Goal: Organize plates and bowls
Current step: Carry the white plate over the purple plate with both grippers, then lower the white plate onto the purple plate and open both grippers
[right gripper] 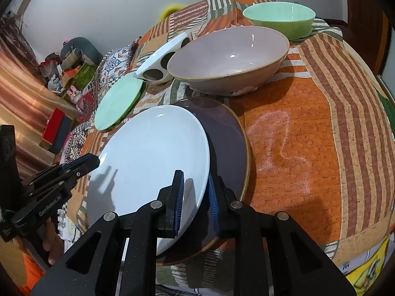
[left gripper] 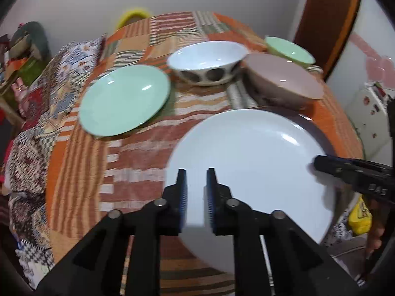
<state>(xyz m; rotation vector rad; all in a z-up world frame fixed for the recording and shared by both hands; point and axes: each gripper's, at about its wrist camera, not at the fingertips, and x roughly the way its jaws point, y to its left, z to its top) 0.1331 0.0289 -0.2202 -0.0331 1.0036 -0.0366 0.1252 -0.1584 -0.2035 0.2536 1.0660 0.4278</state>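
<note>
Both tools pinch the white plate (right gripper: 153, 157), left tool (left gripper: 196, 180) and right tool (right gripper: 193, 182) on opposite rims, stacking it onto the dark plate (right gripper: 229, 143); next, release squarely.

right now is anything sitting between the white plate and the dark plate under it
Nothing visible does. The white plate, held at its rims by both the right gripper and left gripper, sits tilted over the bare dark plate.

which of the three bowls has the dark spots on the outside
The white bowl, standing between the green plate and the pink bowl; the pink and green bowl are plain.
</note>
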